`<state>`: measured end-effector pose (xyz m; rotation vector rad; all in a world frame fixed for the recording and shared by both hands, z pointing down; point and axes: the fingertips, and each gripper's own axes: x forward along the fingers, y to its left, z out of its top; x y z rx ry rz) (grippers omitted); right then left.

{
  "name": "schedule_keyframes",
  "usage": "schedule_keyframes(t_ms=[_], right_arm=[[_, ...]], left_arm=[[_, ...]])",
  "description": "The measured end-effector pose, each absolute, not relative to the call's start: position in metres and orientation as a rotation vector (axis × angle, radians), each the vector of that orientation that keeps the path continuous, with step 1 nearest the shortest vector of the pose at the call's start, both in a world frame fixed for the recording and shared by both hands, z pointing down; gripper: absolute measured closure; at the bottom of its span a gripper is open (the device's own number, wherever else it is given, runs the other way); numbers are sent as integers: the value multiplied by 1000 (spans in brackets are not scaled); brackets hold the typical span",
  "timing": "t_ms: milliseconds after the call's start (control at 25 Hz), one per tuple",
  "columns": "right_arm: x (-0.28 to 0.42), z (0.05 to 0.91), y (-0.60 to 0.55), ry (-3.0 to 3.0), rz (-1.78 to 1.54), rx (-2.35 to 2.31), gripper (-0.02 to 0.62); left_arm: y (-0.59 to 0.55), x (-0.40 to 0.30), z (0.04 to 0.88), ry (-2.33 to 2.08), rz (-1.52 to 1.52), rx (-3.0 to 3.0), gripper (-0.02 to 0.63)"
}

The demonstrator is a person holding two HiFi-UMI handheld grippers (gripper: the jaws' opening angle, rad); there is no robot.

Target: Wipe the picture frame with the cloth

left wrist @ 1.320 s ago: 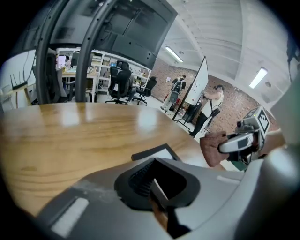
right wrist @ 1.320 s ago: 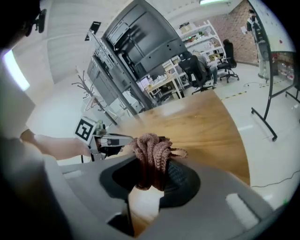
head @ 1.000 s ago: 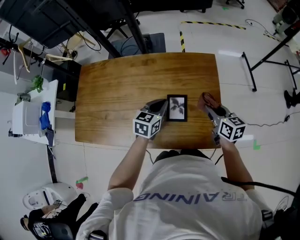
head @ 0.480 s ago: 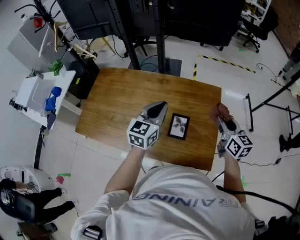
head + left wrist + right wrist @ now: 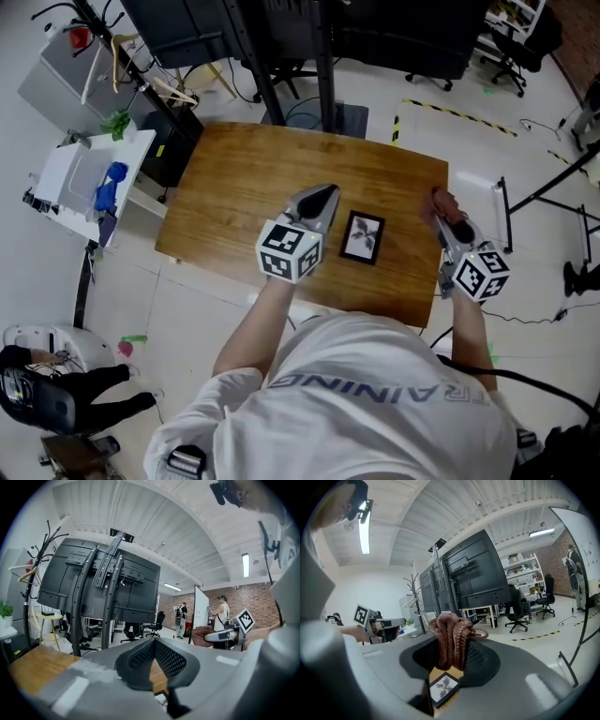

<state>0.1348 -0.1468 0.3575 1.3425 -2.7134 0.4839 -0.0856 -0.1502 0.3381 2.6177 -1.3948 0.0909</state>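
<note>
A small black picture frame (image 5: 363,236) with a leaf print lies flat on the wooden table (image 5: 244,178), right of the middle. My left gripper (image 5: 322,195) hovers just left of the frame, jaws shut with nothing between them; the left gripper view (image 5: 153,641) shows them meeting at the tips. Right of the frame, my right gripper (image 5: 444,214) is shut on a bunched reddish-brown cloth (image 5: 441,201). In the right gripper view the cloth (image 5: 452,637) stands up between the jaws (image 5: 452,660), and the picture frame (image 5: 443,688) shows below through the gap.
A white cart (image 5: 80,183) with a blue item stands left of the table. A black screen stand (image 5: 319,56) rises behind the table's far edge. Metal stand legs (image 5: 525,202) cross the floor at the right. A person (image 5: 56,394) is low at the bottom left.
The left gripper, which lay against the frame's left edge a second ago, has drawn slightly away from it. The right gripper keeps the cloth to the frame's right. The head camera has shifted.
</note>
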Motion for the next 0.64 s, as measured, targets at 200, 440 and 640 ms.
schedule_keyframes(t_ms=[200,440,640], right_arm=[[124,360,-147,-2711,492,1320,483],[122,362,-144,-2699,491,1326,483],[123,365,-140,-2685,503,1318,483]], left_arm=[[-151,-93,343,-1386,83,2591,600],[-152,-94,342,-1367,62,2588,600],[-150,-92,342,-1358,54,2583,600]])
